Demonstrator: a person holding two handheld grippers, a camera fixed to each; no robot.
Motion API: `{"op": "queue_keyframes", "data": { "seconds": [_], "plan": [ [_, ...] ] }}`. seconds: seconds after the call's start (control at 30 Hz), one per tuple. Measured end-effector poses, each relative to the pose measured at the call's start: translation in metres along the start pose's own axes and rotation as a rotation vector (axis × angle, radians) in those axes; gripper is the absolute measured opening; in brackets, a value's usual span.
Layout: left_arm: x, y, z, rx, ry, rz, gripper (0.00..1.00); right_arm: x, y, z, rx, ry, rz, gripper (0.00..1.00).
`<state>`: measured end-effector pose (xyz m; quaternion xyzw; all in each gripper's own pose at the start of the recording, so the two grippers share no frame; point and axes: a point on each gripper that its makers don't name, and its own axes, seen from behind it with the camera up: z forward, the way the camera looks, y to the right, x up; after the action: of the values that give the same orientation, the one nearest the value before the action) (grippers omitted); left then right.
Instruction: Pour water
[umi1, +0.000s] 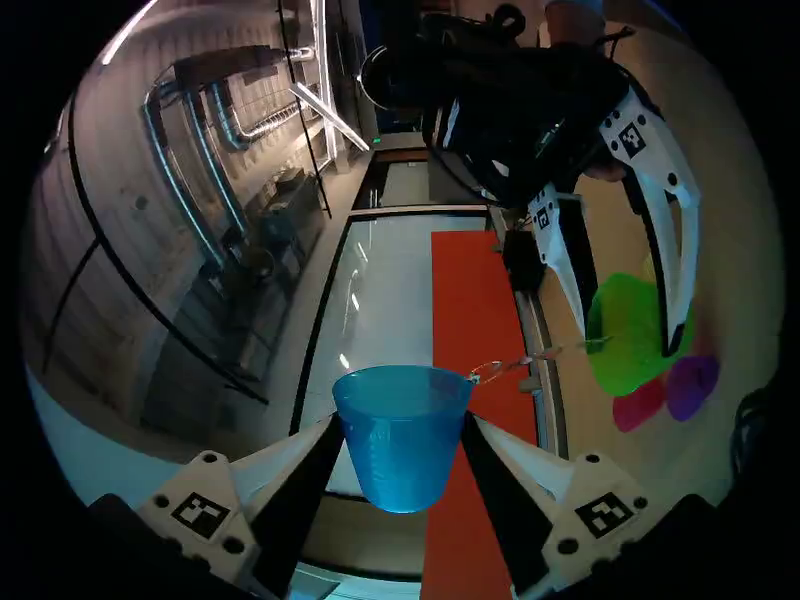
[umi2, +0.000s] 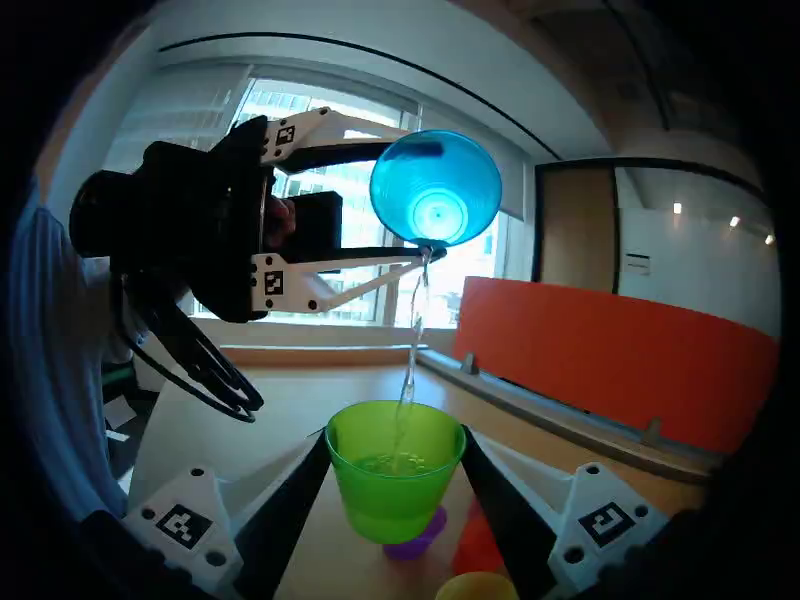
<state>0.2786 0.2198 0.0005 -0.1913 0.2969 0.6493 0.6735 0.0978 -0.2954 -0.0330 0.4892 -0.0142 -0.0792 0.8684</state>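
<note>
Two plastic cups meet in mid-air above the bench (umi2: 290, 400). The left gripper (umi1: 402, 430) is clamped on the blue cup (umi1: 402, 435), one black-padded finger pressing each side of its wall below the rim. In the right gripper view that cup is tipped over, its long axis close to level and its round mouth turned toward the camera, so the pale base shows down the inside. A thin, clear stream of water (umi2: 413, 330) leaves the lowest part of the rim and falls nearly straight down.

The right gripper (umi2: 395, 440) holds the green cup (umi2: 395, 480) the same way, a finger on either side. This cup stands upright, axis vertical, mouth up, straight beneath the blue one, and the stream lands inside it. A shallow pool of water lies in its bottom.

Both cups are smooth, translucent and round, tapering from a wide rim to a narrower base. The gripper fingers are white, with square black-and-white markers near their roots.

Below the green cup, on the pale wooden bench, sit a purple cup (umi2: 420, 540), a red one (umi2: 478, 545) and a yellow one (umi2: 478, 588), all partly hidden. An orange partition (umi2: 620, 350) runs along the far edge of the bench, and a window (umi2: 330, 200) is bright behind the left gripper, which a hand grips by its black body.
</note>
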Motion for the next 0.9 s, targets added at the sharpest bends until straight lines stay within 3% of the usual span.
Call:
{"op": "queue_keyframes", "data": {
  "seconds": [0.3,0.6,0.7,0.8,0.9],
  "plan": [
    [0.008,-0.001,-0.003,0.014,0.007,0.052,0.83,0.002,0.002,0.001,-0.006,0.007,0.004,0.92],
    [0.011,0.000,-0.005,0.018,0.011,0.054,0.83,0.002,0.003,0.000,-0.011,0.010,0.007,0.92],
    [0.008,-0.002,-0.003,0.015,0.010,0.032,0.83,0.003,0.003,0.000,-0.013,0.014,0.010,0.92],
    [0.004,0.000,-0.002,0.003,0.001,-0.026,0.83,0.004,0.004,0.000,-0.016,0.017,0.011,0.92],
    [0.001,0.007,-0.001,-0.021,-0.006,-0.126,0.83,0.004,0.004,-0.001,-0.018,0.018,0.011,0.92]
  ]
}}
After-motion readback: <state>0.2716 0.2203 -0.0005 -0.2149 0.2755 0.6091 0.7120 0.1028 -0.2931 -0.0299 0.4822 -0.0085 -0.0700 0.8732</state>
